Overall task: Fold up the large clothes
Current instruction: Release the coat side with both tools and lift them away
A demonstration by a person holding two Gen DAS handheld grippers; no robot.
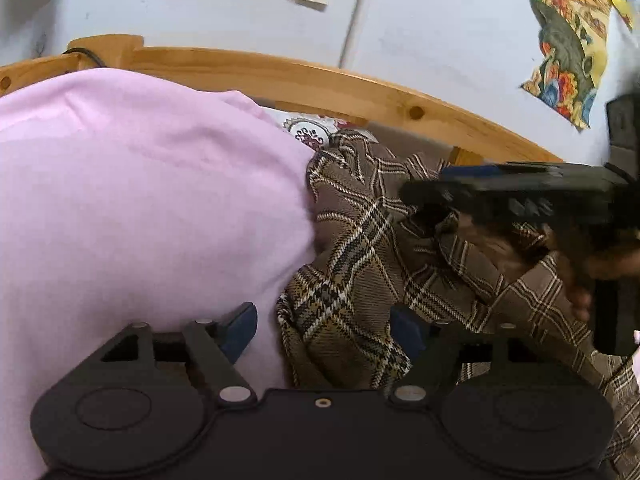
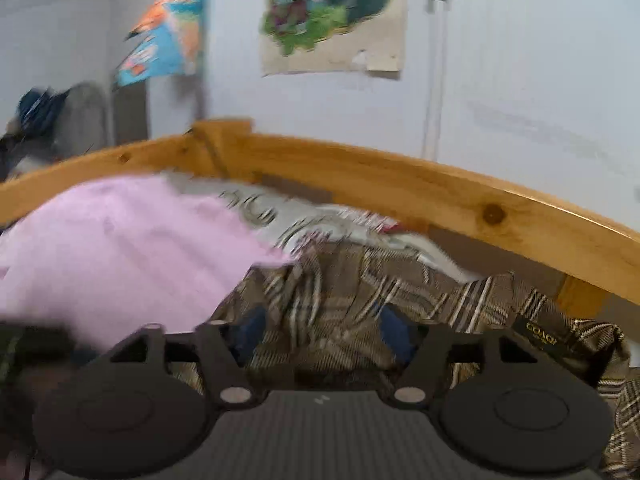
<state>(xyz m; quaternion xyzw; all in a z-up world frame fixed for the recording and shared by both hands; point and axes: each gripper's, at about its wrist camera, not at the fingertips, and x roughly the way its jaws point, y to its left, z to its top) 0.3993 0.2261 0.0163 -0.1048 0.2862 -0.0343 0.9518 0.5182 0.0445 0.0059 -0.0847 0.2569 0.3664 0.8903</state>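
Both grippers, left [image 1: 324,330] and right [image 2: 322,334], stand released over the crumpled plaid garment [image 1: 360,240]. Right fingertip [image 1: 408,330] half buried in folds. Pink cloth [image 1: 140,200] hides the left bed; right view blurred.

Pale blue-white wall [image 2: 520,80] behind, hung with curling paper posters [image 2: 332,16], one peeling at a corner. Thin white pipe [image 2: 434,80] running down the wall. Pine bed frame rail [image 2: 400,184] curving across, knots visible. Dim, flat indoor light. Blurred clutter at far left.
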